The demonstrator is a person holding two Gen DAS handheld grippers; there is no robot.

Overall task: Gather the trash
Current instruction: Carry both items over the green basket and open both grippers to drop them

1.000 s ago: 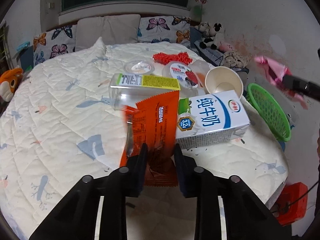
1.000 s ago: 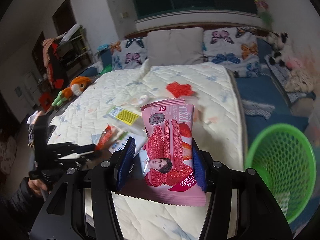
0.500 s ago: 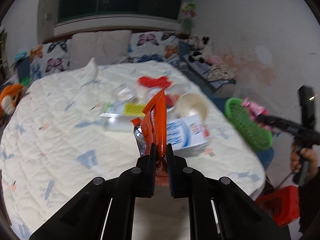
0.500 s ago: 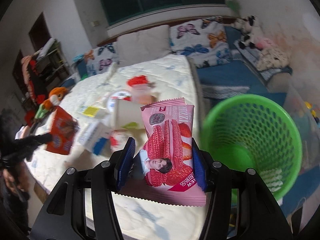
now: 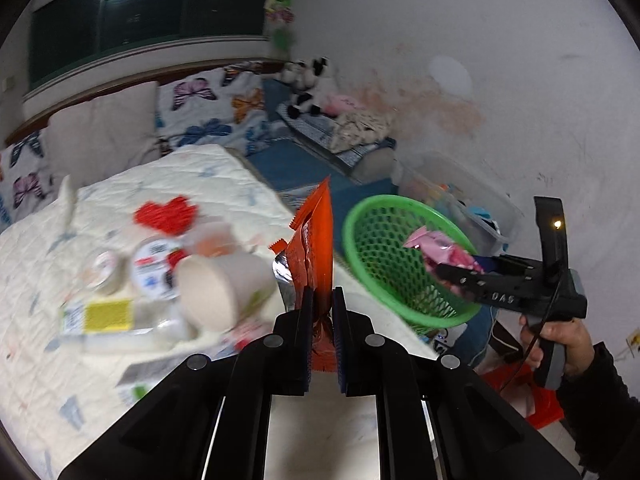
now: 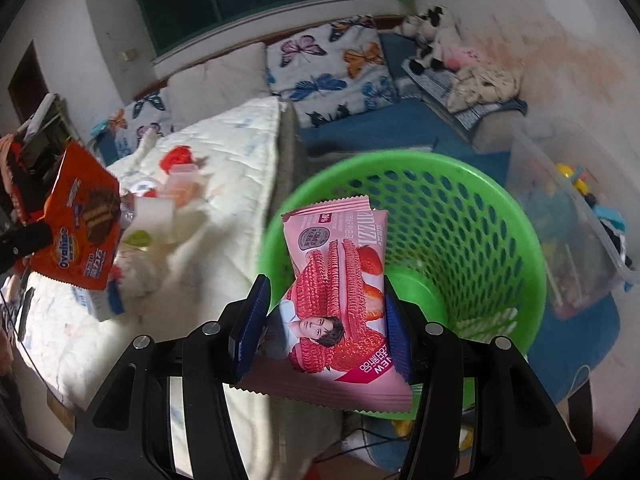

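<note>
My left gripper [image 5: 321, 300] is shut on an orange Ovaltine snack wrapper [image 5: 316, 248], held edge-on above the bed's corner; the wrapper also shows in the right wrist view [image 6: 82, 224]. My right gripper [image 6: 322, 312] is shut on a pink strawberry snack wrapper [image 6: 336, 280] and holds it over the rim of the green mesh basket [image 6: 460, 216]. In the left wrist view the basket [image 5: 376, 240] stands right of the bed, with my right gripper [image 5: 452, 270] and its pink wrapper [image 5: 436, 246] above it.
On the white quilted bed [image 5: 120, 200] lie a paper cup [image 5: 216, 288], a yellow-labelled clear box [image 5: 104, 316], round lids [image 5: 154, 266] and a red heart-shaped piece [image 5: 166, 216]. A clear storage bin [image 6: 568, 216] stands right of the basket. A red stool [image 5: 536, 404] stands low right.
Both grippers have swung right from the bed toward the basket. The pink wrapper is now over the basket's opening. The orange wrapper has come closer to the basket, still gripped.
</note>
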